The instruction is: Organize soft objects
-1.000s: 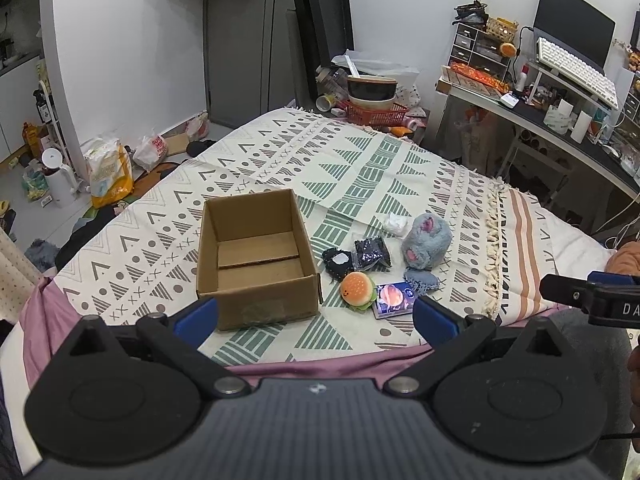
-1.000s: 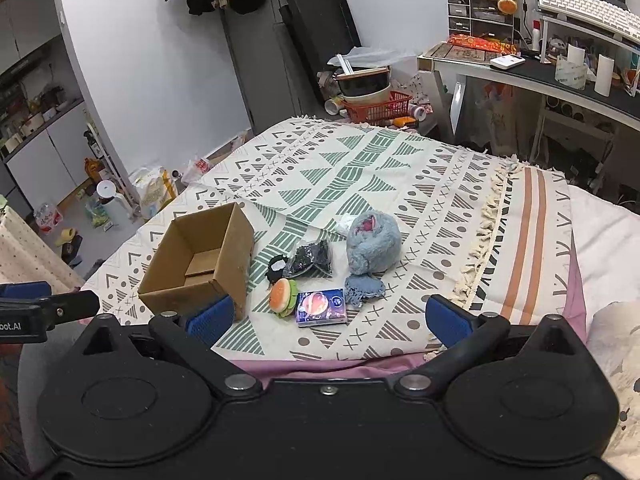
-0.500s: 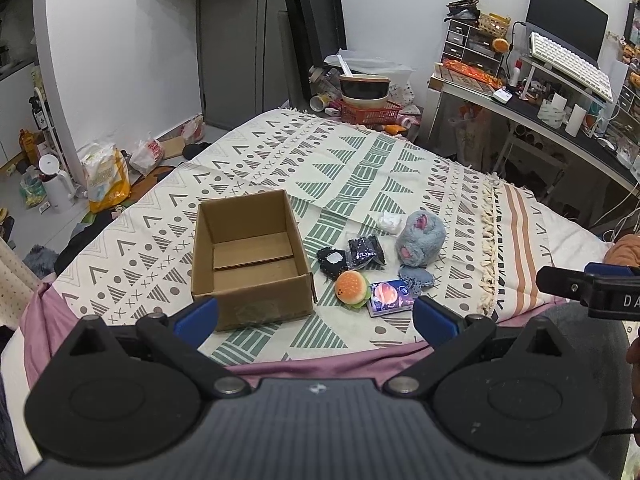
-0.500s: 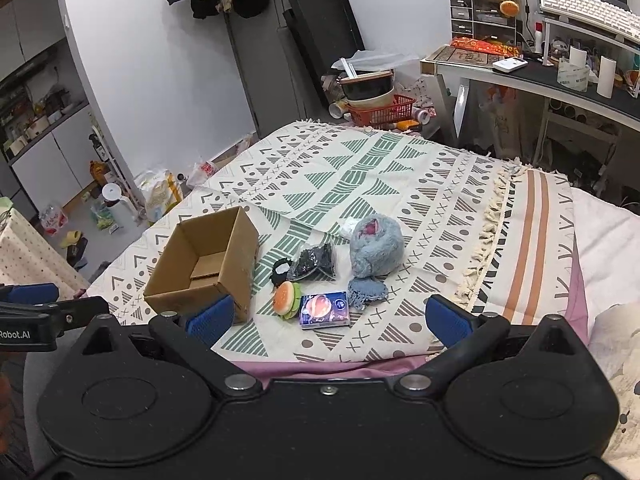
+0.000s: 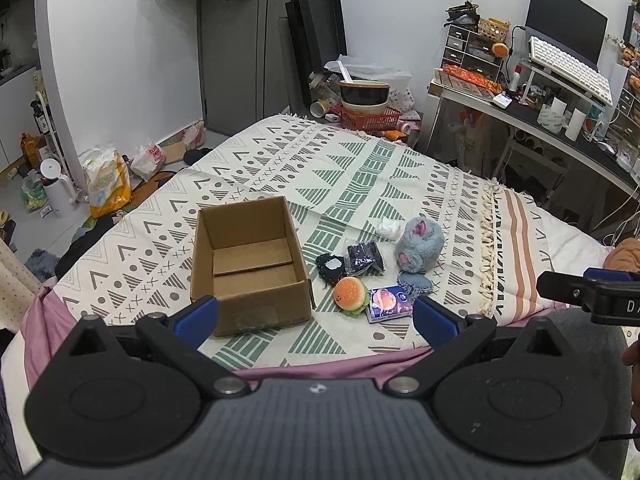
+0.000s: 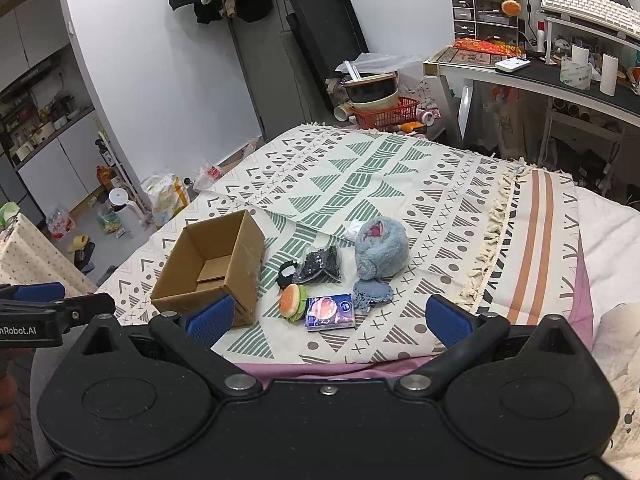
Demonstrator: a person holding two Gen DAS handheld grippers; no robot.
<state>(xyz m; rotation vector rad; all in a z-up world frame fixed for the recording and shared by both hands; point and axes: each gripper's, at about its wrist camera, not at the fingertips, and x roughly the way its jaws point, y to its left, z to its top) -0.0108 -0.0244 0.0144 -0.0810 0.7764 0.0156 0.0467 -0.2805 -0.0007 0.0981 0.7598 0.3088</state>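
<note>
1. Left gripper (image 5: 316, 314): blue-padded fingers spread wide, nothing between them, hanging short of the bed edge. Right gripper (image 6: 330, 316): likewise spread and empty.
2. Open brown cardboard box (image 5: 250, 266) on the patterned cream-and-green bedspread (image 5: 360, 176); appears empty.
3. Soft things clustered just right of the box: orange burger-shaped squishy toy (image 5: 351, 294) nearest, shiny purple flat packet (image 5: 389, 303) touching it, two dark crinkly pouches (image 5: 365, 255) behind, fluffy grey-blue plush (image 5: 419, 249) farthest right.
4. Judgement: all light and compressible. Burger should pinch across its middle; plush needs a deep bite into its bulk; packet is likely slippery, so take an edge.
5. Left view shows the box floor; right view shows the box's right wall and a blue knitted scrap (image 6: 373, 293) more plainly.
</note>
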